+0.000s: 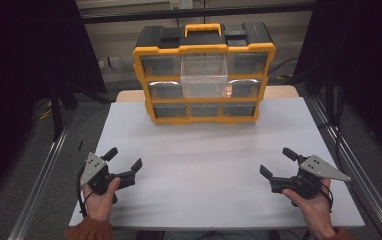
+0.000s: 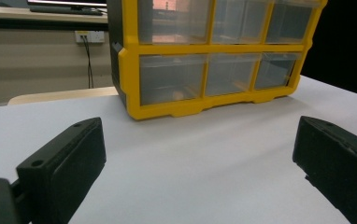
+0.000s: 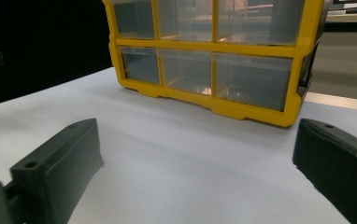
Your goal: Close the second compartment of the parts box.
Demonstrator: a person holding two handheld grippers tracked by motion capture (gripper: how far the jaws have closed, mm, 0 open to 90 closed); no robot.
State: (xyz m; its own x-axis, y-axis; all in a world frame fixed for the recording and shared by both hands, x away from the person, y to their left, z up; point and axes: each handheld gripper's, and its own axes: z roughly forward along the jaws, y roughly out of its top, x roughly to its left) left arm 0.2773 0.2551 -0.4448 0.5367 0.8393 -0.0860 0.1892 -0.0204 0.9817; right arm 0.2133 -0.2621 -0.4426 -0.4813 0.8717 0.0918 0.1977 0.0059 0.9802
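Yellow-framed plastic drawer cabinet has one clear middle drawer pulled out; both grippers, left and right, wait near it, fingers wide, holding nothing. Approach that drawer squarely.

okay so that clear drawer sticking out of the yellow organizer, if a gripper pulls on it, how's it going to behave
The clear drawer looks like thin rigid plastic, so probably stiff and light; it appears empty. Its smooth walls may be slippery for the pads. It already juts from the yellow organizer, so a further pull could probably slide it free and let it tip down.
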